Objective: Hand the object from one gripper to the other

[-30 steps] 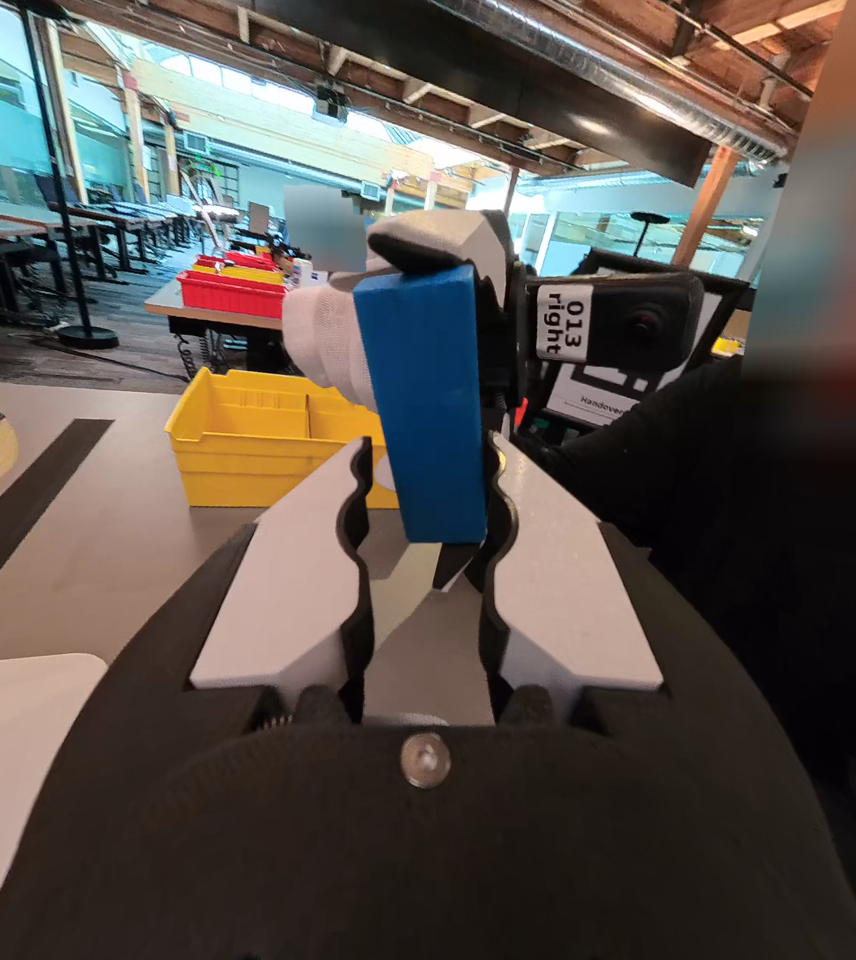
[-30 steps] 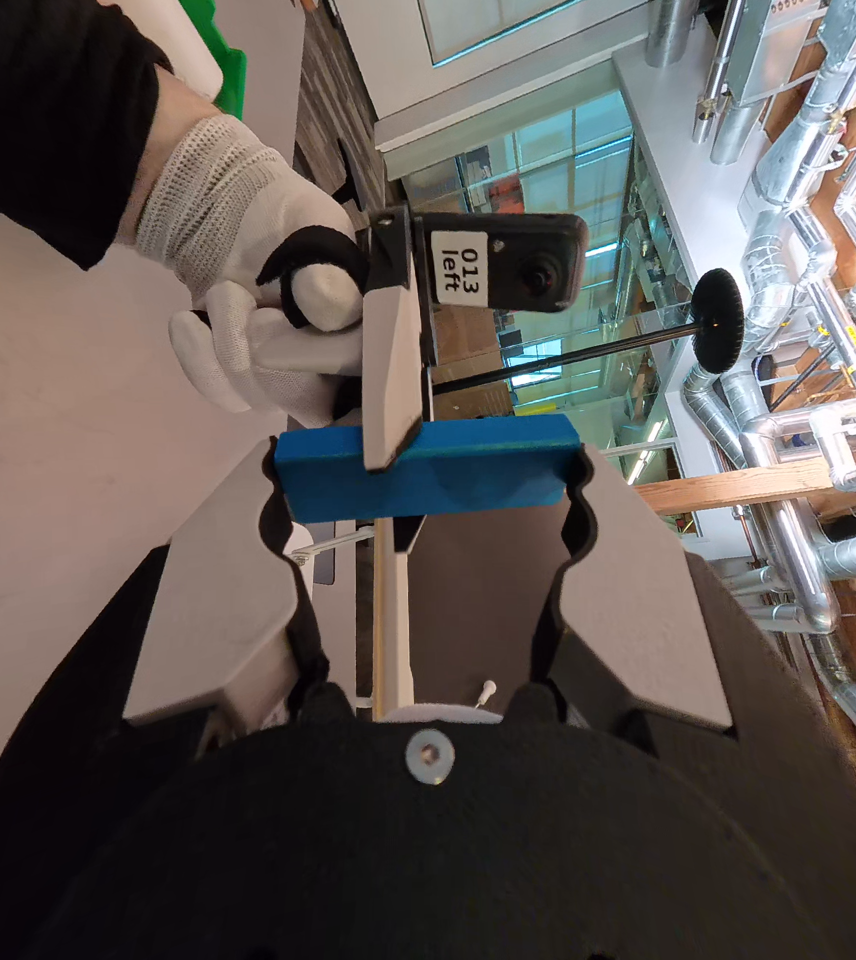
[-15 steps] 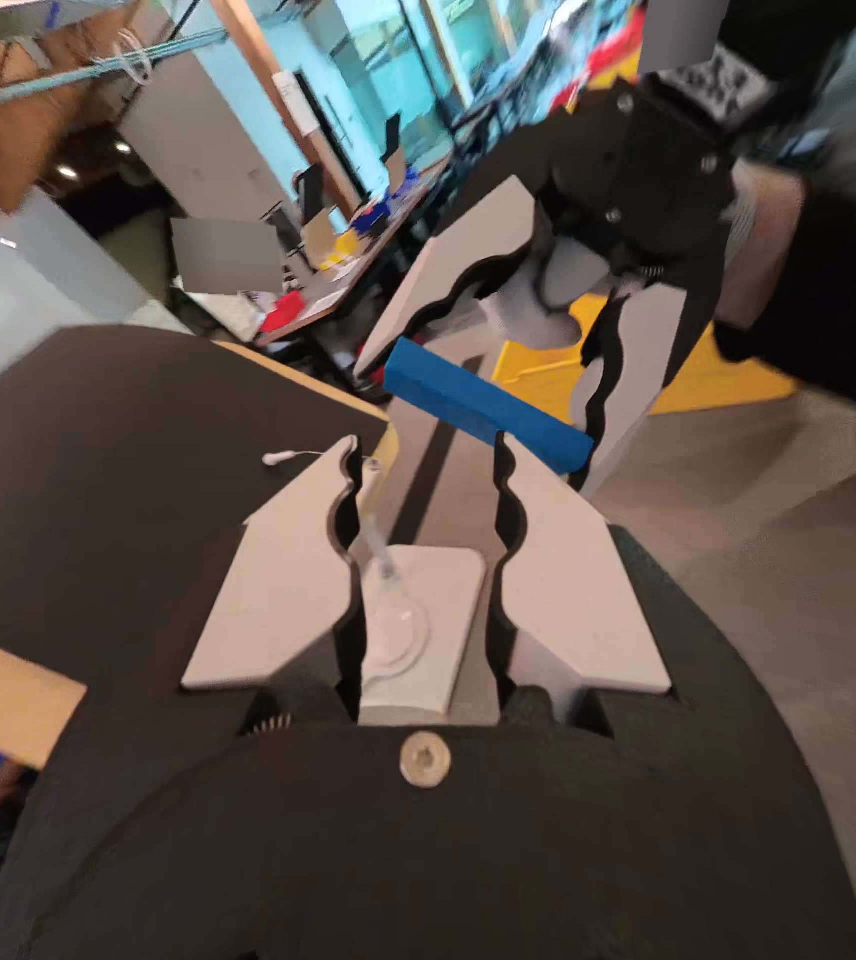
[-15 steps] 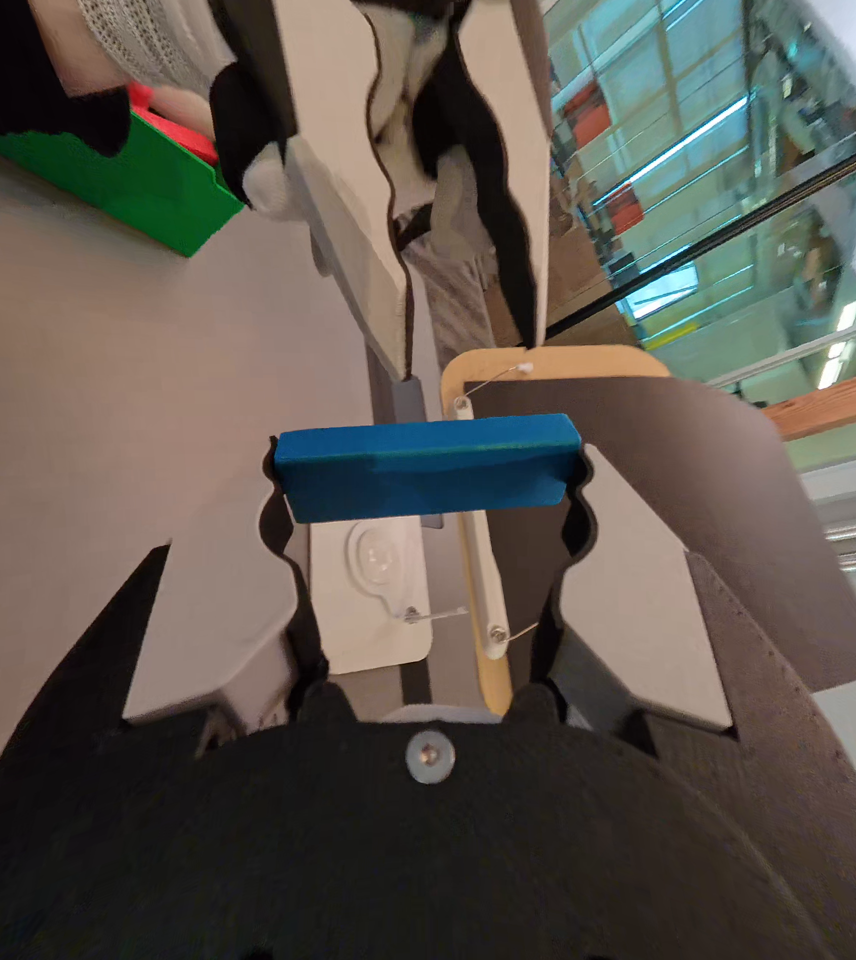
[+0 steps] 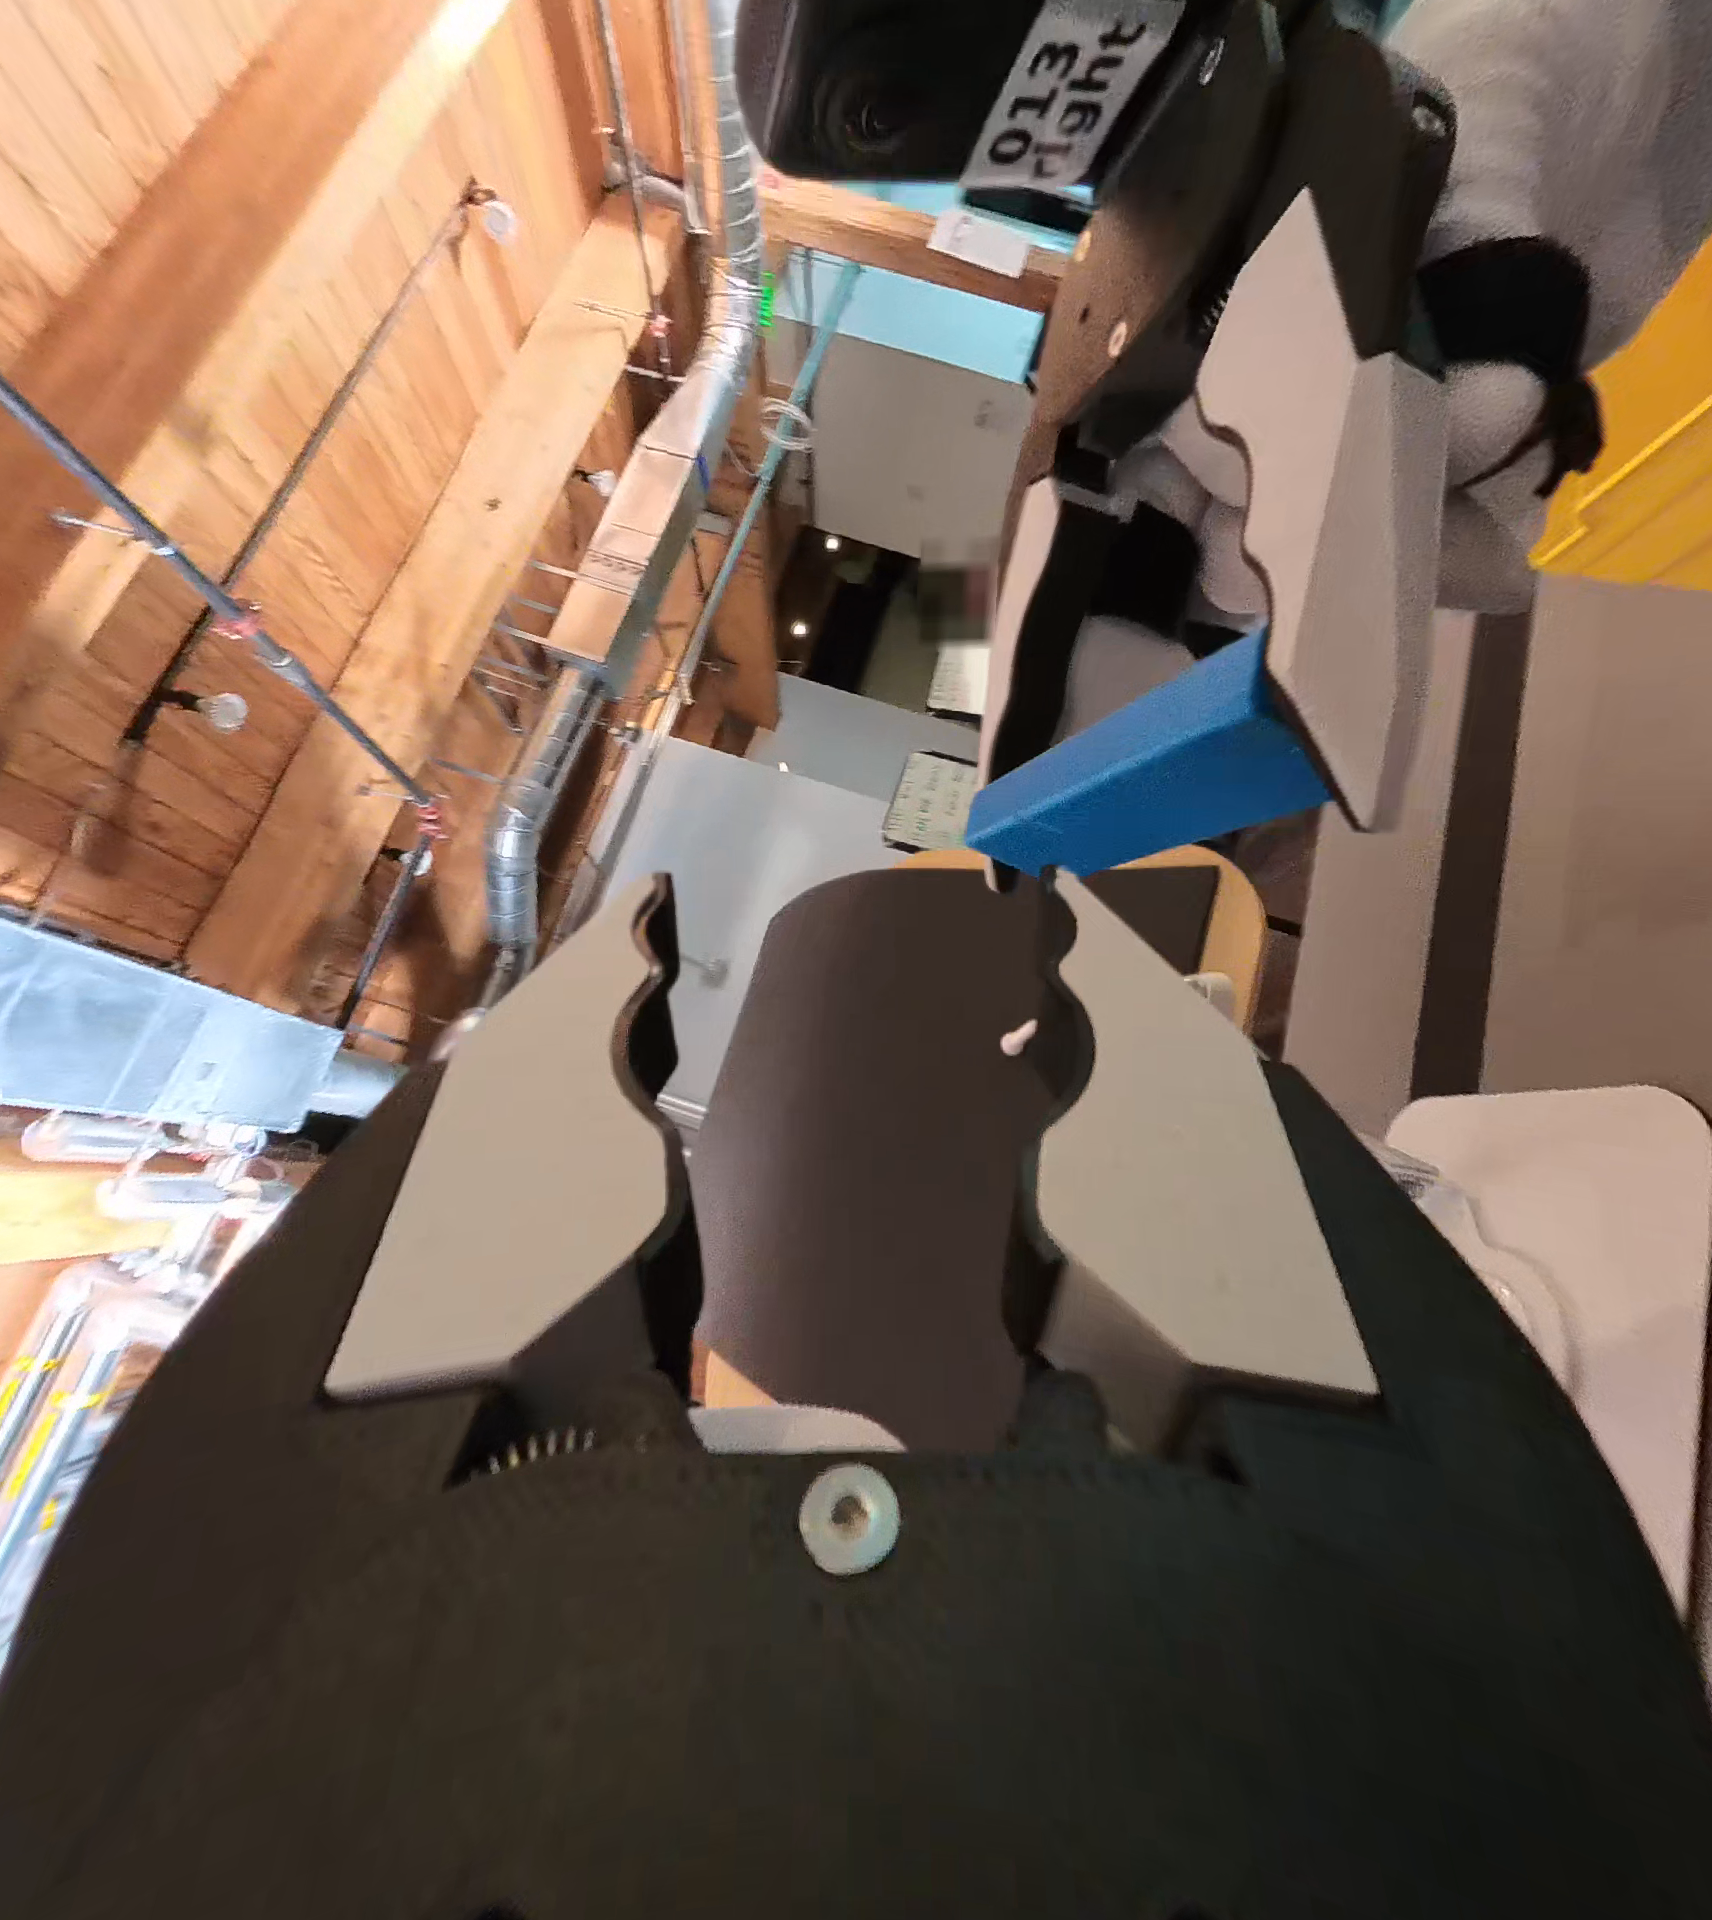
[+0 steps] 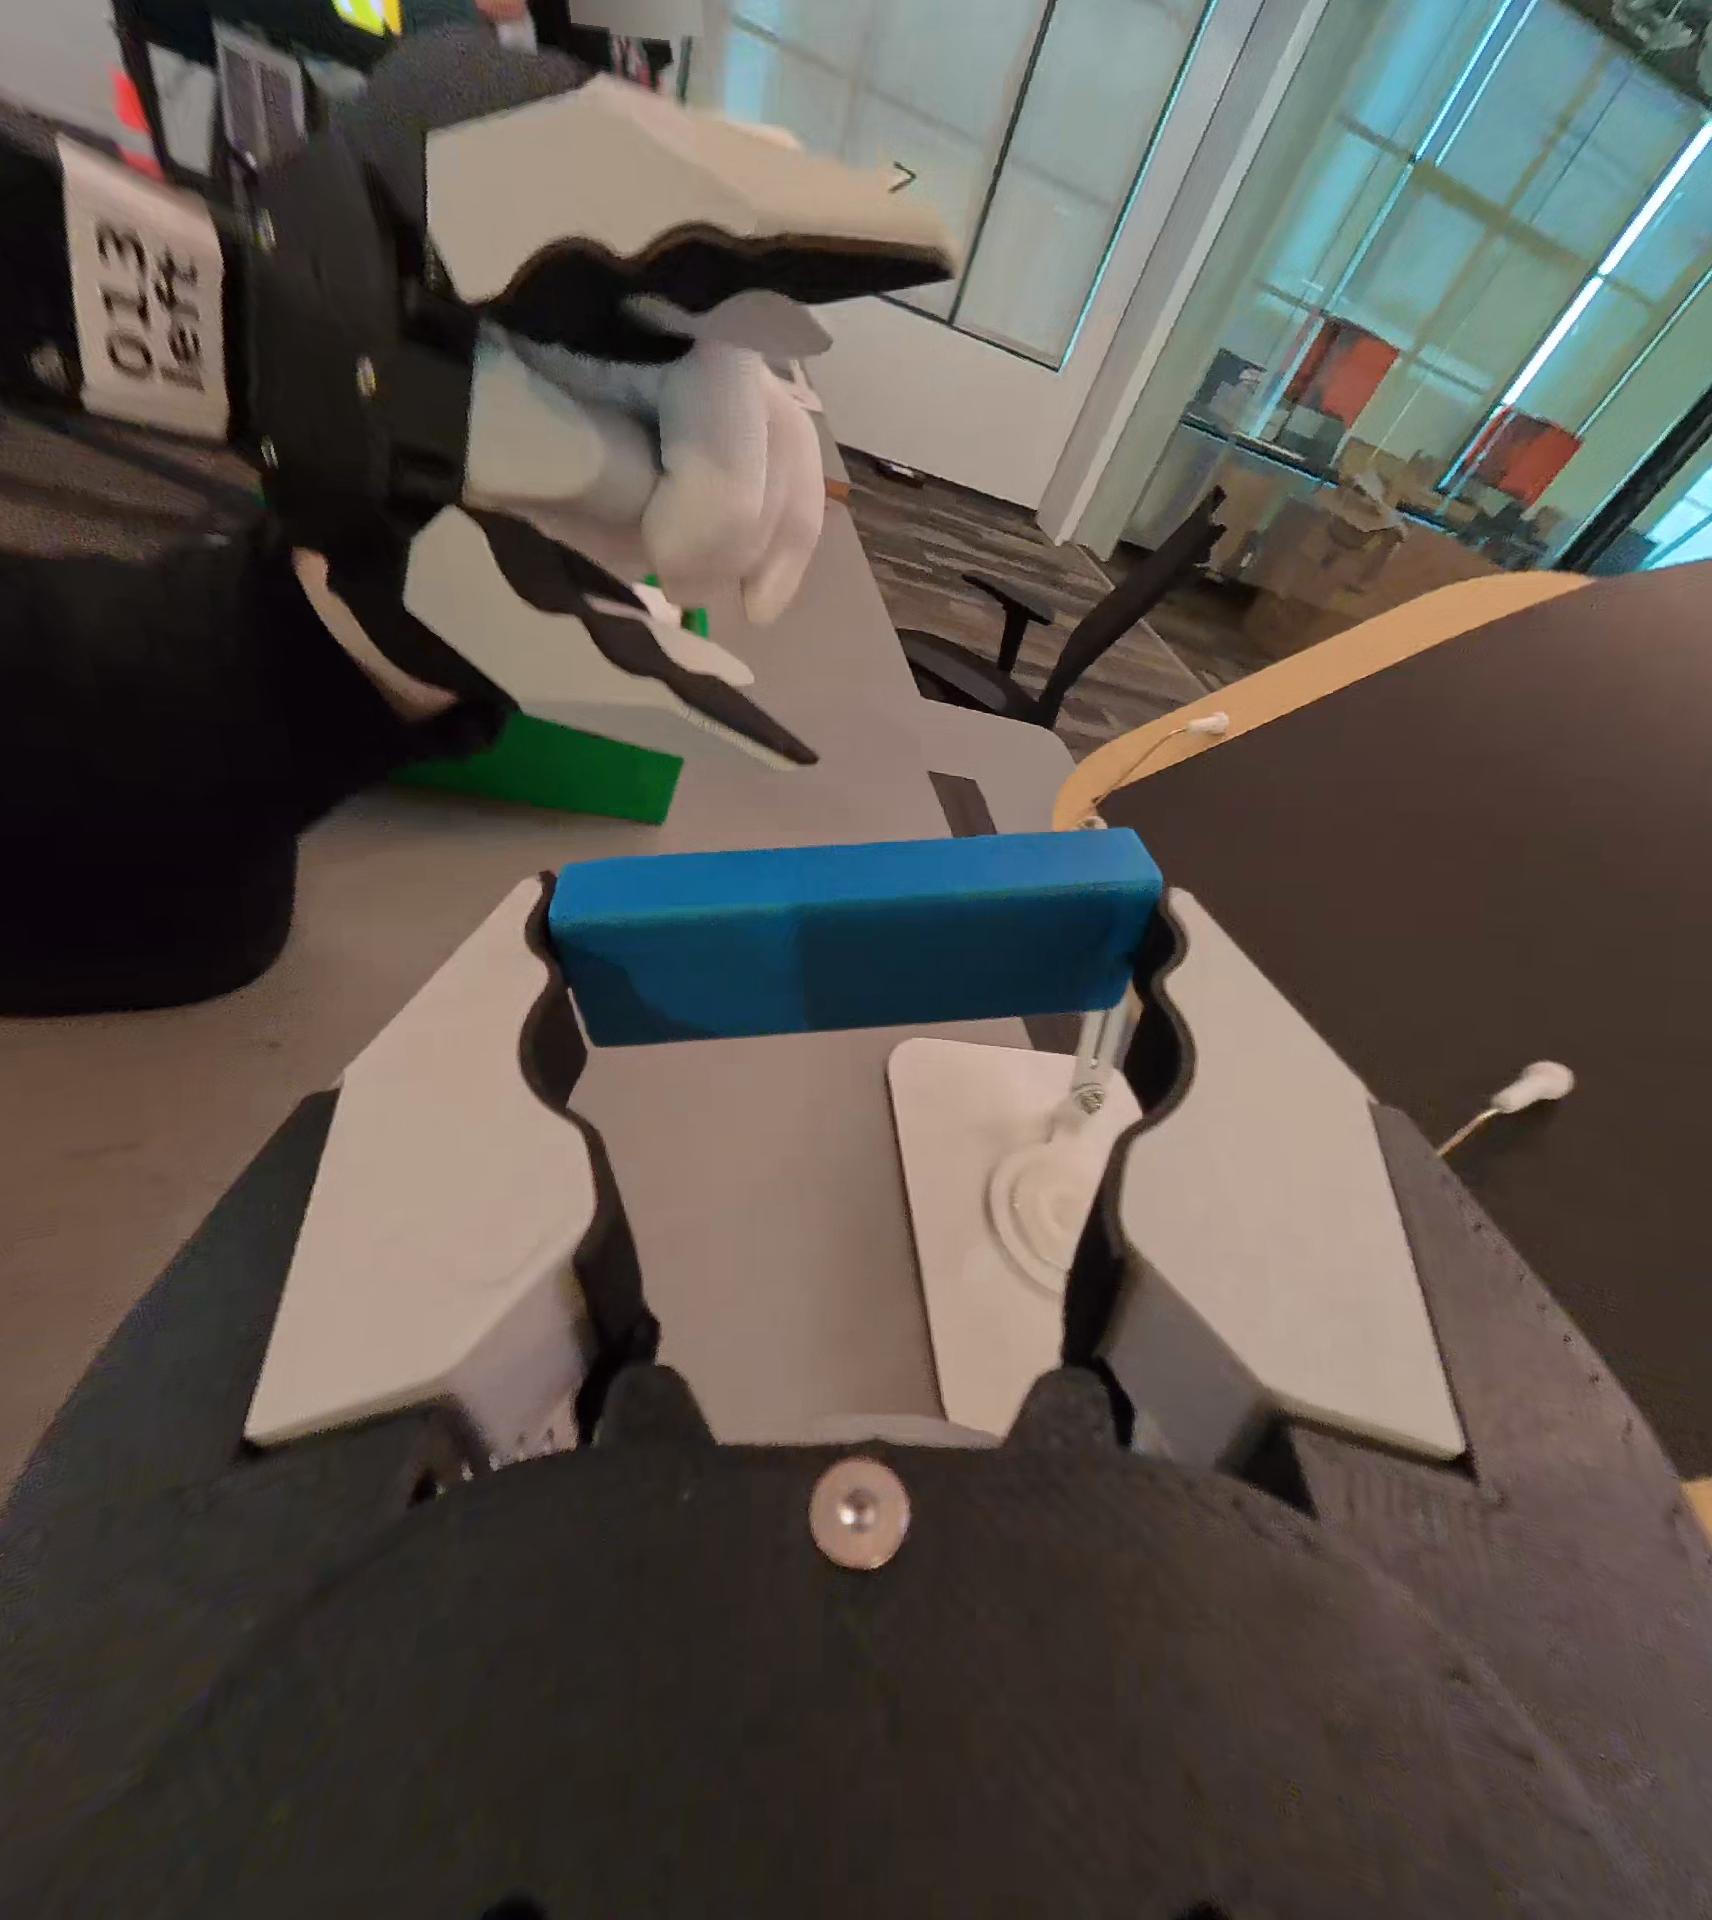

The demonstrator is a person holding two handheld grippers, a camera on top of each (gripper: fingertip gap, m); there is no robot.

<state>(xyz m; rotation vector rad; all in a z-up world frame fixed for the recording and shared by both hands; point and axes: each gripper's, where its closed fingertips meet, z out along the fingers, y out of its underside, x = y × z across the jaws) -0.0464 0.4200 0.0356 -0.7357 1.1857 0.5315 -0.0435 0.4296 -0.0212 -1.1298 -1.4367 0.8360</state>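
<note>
Since the earlier frames the left hand-held gripper (image 5: 857,966) has been drawn clear of the blue block (image 6: 852,935) and its jaws have been spread further; nothing is held between them. The block has been kept by the right hand-held gripper (image 6: 852,940) throughout.

The grey table (image 6: 104,1143) is seen below both tools. A black panel with a tan edge (image 6: 1454,935) stands at the right of the right wrist view, with a white base plate (image 6: 966,1247) lying on the table near it. A green bin (image 6: 561,774) sits on the table beyond the left hand-held gripper, partly hidden by it. A yellow bin (image 5: 1704,416) is noted at the upper right of the left wrist view.

The block is clamped endwise across the right hand-held gripper's fingertips, lying level between them and raised off the table. In the left wrist view one end of the block appears to lie just beyond the tip of the left tool's right finger (image 5: 1195,1174); contact cannot be confirmed from that angle. White-gloved hands (image 6: 738,488) are seen behind both tools.
</note>
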